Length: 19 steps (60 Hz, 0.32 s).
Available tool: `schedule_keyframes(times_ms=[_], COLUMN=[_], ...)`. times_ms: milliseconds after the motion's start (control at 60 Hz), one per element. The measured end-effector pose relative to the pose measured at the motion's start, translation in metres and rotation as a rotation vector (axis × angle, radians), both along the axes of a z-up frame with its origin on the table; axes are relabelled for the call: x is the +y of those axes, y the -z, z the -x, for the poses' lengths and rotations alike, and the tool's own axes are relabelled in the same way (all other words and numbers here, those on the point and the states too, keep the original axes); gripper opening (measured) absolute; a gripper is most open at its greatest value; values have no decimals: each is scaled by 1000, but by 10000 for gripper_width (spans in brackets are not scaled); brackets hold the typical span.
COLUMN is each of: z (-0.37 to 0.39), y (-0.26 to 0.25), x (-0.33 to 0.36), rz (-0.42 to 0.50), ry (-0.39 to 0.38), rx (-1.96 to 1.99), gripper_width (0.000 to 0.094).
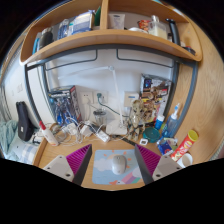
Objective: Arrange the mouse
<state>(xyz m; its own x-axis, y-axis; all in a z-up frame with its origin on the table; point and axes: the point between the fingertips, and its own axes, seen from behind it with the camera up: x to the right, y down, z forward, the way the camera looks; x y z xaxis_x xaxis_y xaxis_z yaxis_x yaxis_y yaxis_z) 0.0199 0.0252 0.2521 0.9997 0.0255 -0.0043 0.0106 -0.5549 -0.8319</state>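
- Nearest you, the jaws [113,165] are spread wide, magenta pads [80,160] facing inward, nothing pinched between them.
- Between the two fingers, resting on the wooden desk [100,178], sits the mouse [118,165]: pale, whitish, low shape. Gap on both sides, neither pad touches it. Its exact outline is hard to tell.
- Just right of your right finger: a small cluster with a red-and-white item [181,150] and a round white lid-like thing [185,160] beside it, on the desk edge.
- Left of your left finger: loose clutter on the desk; a dark object [24,122] stands further left.
- Beyond the fingers, mid desk: tangled white cables [75,130] and small boxes, too jumbled to sort out.
- Right of that: a blue bottle [171,122] upright, with a crowded bunch of small multicoloured items [148,105] just left of it.
- Behind the clutter: a white back panel [95,75] under the shelf.
- Farthest, above everything: a curved wooden shelf [110,40] carrying boxes and containers [150,22]; contents too small to name.
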Motion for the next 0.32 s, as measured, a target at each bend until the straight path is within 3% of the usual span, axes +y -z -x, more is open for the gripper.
schedule_keyframes(times_ms=[317], z=[-8], y=[16], x=[-28], rz=[50], ry=[30], rx=[-41], gripper_width=[859])
